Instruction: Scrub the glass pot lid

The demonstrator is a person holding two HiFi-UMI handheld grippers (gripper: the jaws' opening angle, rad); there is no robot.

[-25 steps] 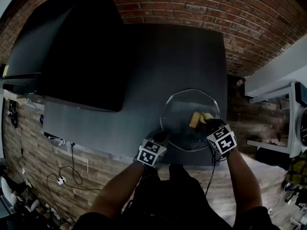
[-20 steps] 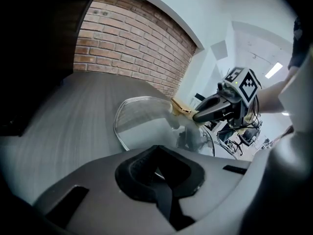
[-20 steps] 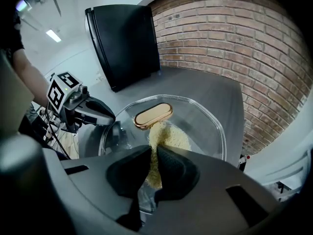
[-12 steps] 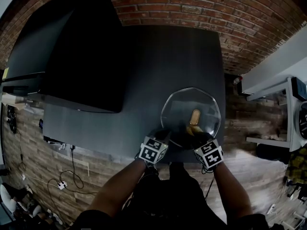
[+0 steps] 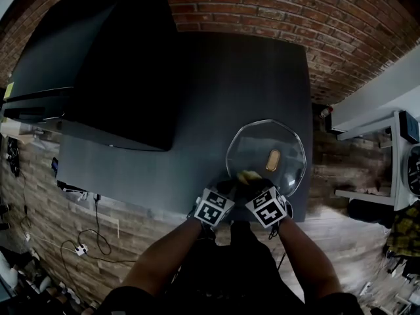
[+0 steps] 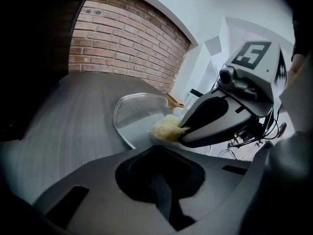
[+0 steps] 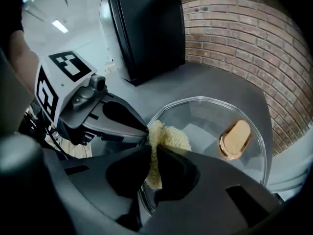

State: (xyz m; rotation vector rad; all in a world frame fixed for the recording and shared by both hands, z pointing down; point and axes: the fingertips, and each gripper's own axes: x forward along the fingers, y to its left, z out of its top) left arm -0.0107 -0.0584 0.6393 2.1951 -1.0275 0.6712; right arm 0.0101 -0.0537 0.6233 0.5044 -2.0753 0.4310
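Near table (image 5: 230, 77) corner, lid (image 5: 262, 143) under sponge (image 5: 248, 175).

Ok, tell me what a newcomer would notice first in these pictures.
The glass pot lid with its golden handle, lying at the dark table's near right corner, draws the eye first. At its near left rim the right gripper is shut on a yellow scrub pad, with the left gripper close beside. A big black box fills the table's left.

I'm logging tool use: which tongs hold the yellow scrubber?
The right tongs: the yellow fibrous scrubber is pinched between them, on the clear glass pot lid. The left tongs carry none; their tips sit at the lid's rim.
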